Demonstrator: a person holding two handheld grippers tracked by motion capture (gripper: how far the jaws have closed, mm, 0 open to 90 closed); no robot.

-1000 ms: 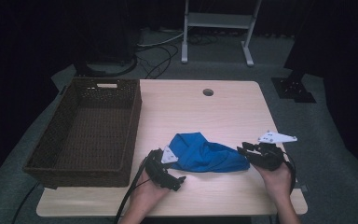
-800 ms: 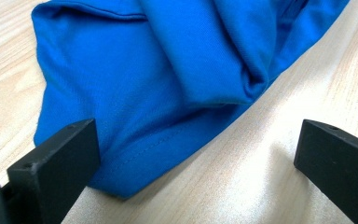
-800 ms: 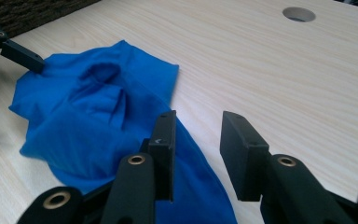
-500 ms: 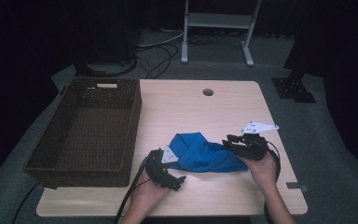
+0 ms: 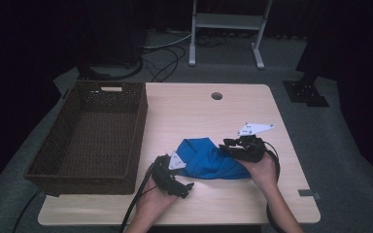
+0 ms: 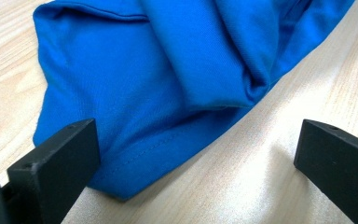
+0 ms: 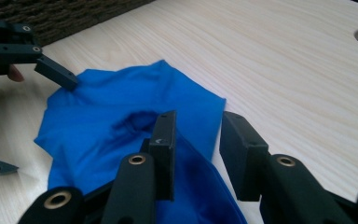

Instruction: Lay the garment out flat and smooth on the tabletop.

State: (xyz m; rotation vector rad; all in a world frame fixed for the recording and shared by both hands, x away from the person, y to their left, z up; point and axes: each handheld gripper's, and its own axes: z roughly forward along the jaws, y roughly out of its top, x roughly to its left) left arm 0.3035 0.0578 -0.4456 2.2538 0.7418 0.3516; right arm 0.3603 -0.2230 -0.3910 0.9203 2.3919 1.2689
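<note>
Stitching along the hem of the crumpled blue cloth (image 6: 168, 70) shows in the left gripper view, between the left gripper's (image 6: 196, 154) wide-open jaws. High view adds a woven wicker basket (image 5: 53, 150) beside the pale wood-grain tabletop (image 5: 199, 111). Right gripper (image 7: 196, 149) jaws stand partly open, cloth fold between them, grip unclear

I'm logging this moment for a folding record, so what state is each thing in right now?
Cloth: blue, bunched in folds on the table, not in the basket.
Basket: empty, upright at the table's left edge.
Left gripper: open, jaws wide, one jaw at the cloth's hem.
Right gripper: jaws partly closed with a gap between them, over the cloth; a grip cannot be told.
</note>
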